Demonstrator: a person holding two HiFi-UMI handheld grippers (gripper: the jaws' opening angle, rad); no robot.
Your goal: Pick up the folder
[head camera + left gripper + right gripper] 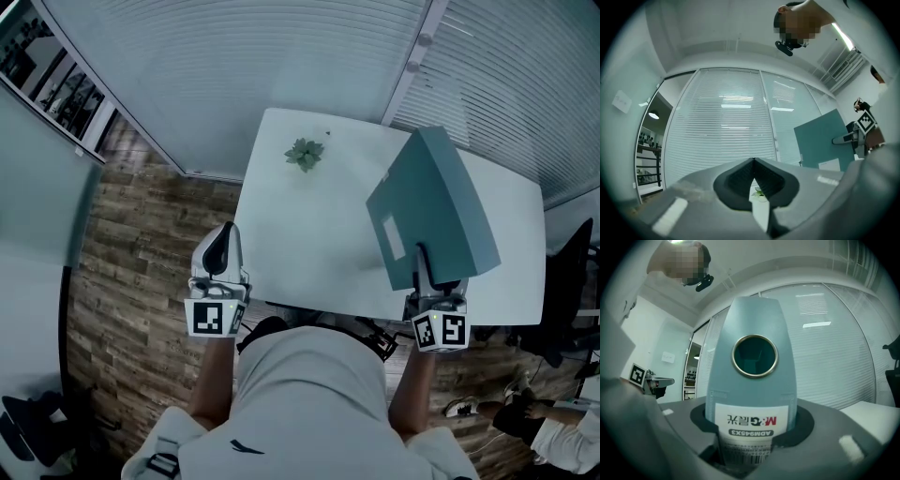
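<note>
The teal box folder point(431, 211) stands tilted on the right half of the white table point(309, 244). Its spine, with a metal ring hole and a white label, faces me. My right gripper point(424, 267) is shut on the lower end of that spine. In the right gripper view the folder point(752, 380) fills the space between the jaws of the right gripper point(752, 430). My left gripper point(221, 251) hovers at the table's left front edge, shut, with nothing in it. In the left gripper view the pads of the left gripper point(753, 163) meet, and the folder point(825, 140) shows at the right.
A small green plant point(305, 155) sits at the far left of the table. Slatted blinds and glass walls close off the far side. Wooden floor lies to the left. A dark chair point(567, 281) and another person point(562, 436) are at the right.
</note>
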